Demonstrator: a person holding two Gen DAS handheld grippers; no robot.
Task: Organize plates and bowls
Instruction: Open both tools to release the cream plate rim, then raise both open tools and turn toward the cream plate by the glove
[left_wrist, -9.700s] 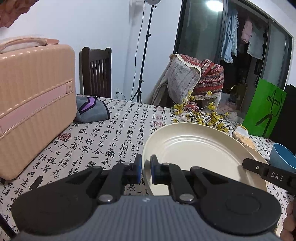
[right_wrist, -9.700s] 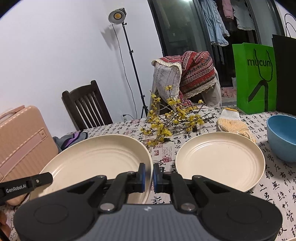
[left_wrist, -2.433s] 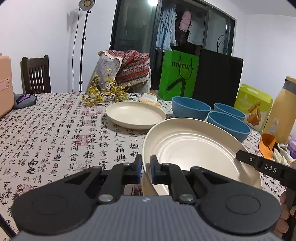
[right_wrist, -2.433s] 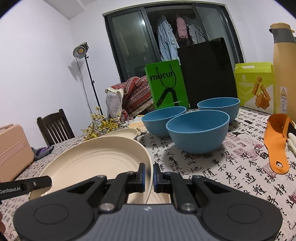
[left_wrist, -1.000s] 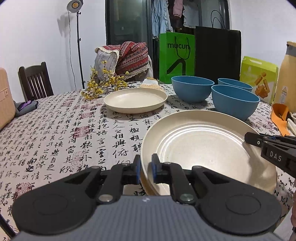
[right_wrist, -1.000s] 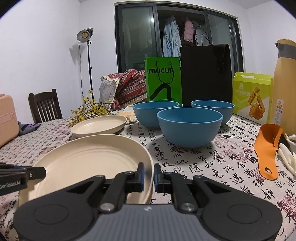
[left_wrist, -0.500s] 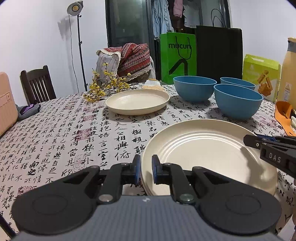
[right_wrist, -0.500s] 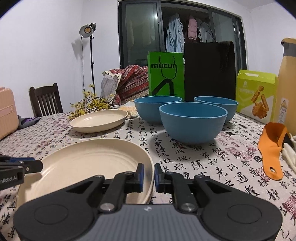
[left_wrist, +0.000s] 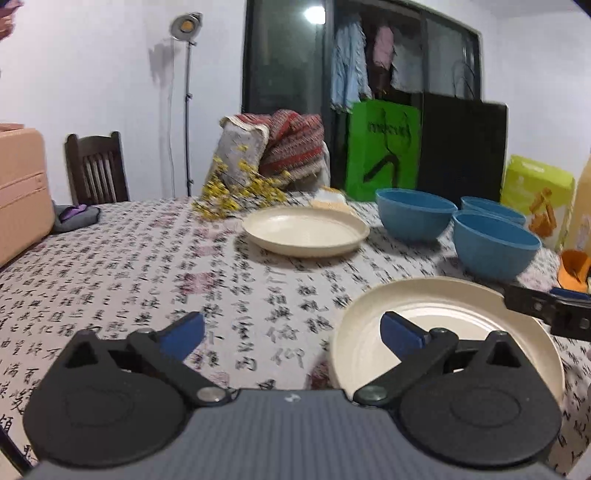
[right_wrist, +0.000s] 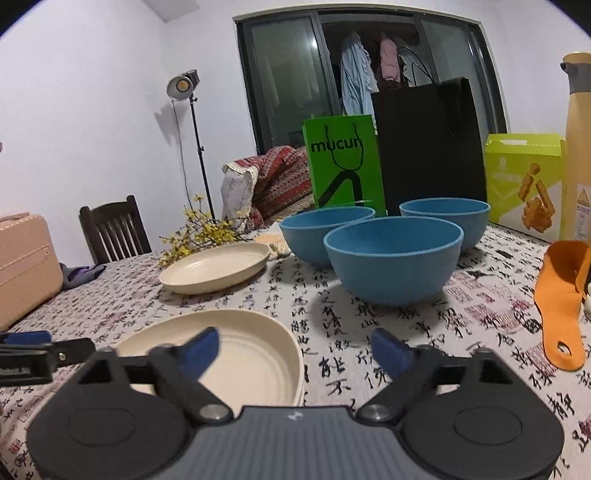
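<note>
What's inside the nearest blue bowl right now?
The nearest blue bowl shows only bare blue inner wall near the rim. Its bottom is hidden behind the front wall, so I can't rule out something lying low.

Left gripper (left_wrist: 291, 334) and right gripper (right_wrist: 295, 349): black linkage arms, blue pads, silver pivot screws, apparently ribbed grey housing.

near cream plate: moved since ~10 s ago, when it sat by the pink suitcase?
Yes. The near plate now lies in front of the blue bowls, away from the pink suitcase; both grippers' jaws have just opened off it.
</note>
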